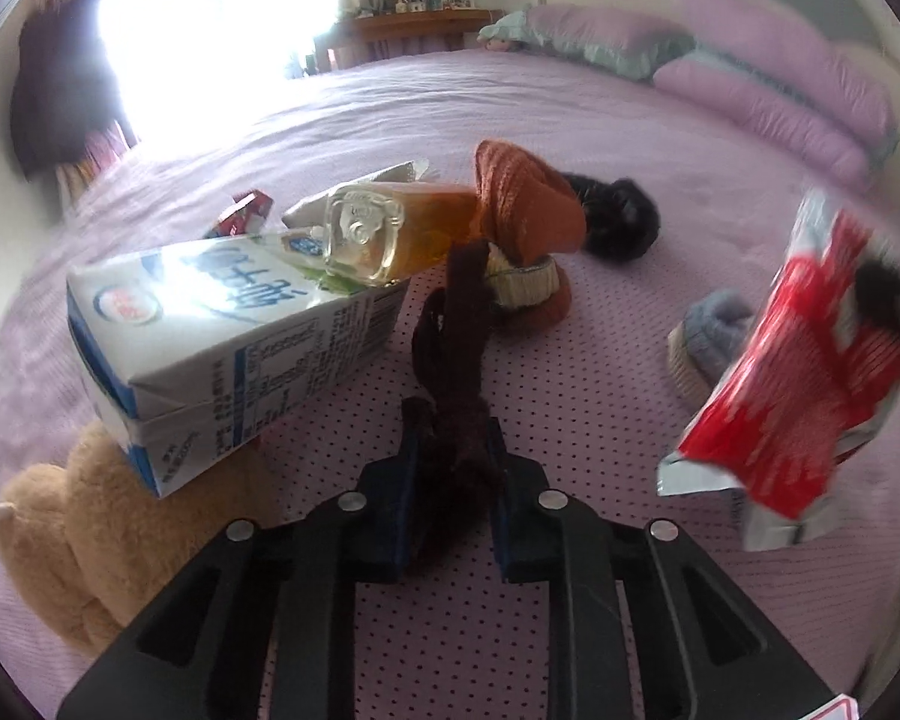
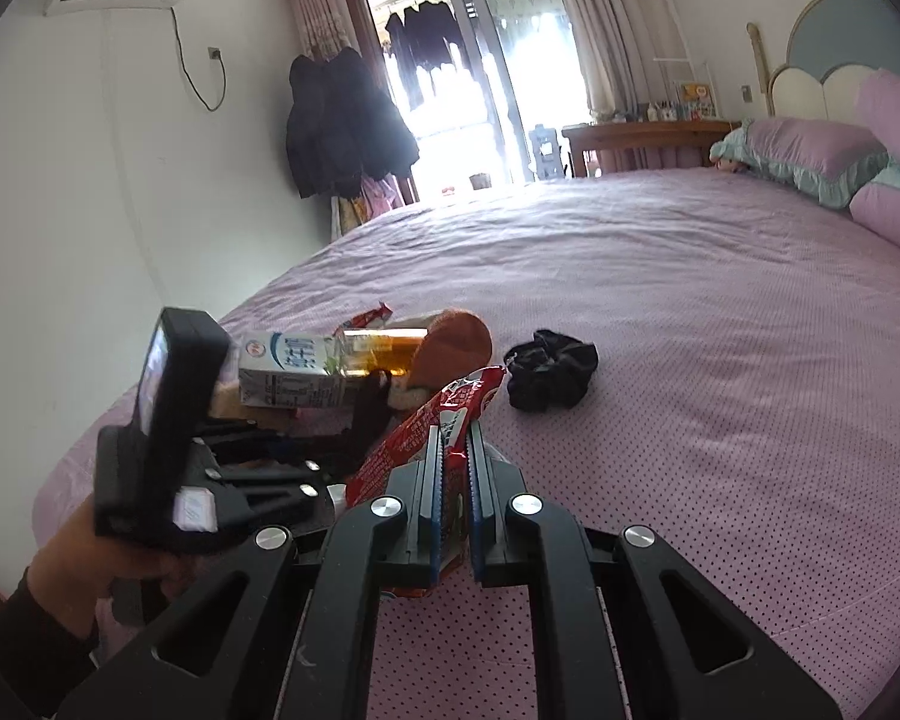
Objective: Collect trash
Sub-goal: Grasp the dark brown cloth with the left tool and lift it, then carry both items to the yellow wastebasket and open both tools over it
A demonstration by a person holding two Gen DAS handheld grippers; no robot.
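Observation:
My left gripper (image 1: pixel 450 429) is shut on a dark brown fuzzy sock (image 1: pixel 453 324) and holds it just above the pink bed. My right gripper (image 2: pixel 455 438) is shut on a red snack wrapper (image 2: pixel 432 426), which also shows at the right of the left wrist view (image 1: pixel 792 372). A white and blue milk carton (image 1: pixel 234 336) lies on its side to the left, with a clear bottle of amber liquid (image 1: pixel 390 228) resting on it. A small red wrapper (image 1: pixel 246 216) lies behind the carton.
An orange knit sock (image 1: pixel 522 210), a black scrunchie (image 1: pixel 618 216), a grey fuzzy slipper (image 1: pixel 708 342) and a tan plush toy (image 1: pixel 90 528) lie on the pink bedspread (image 2: pixel 690 360). Pillows (image 2: pixel 810 156) sit at the headboard. The left hand-held gripper body (image 2: pixel 162 432) shows in the right wrist view.

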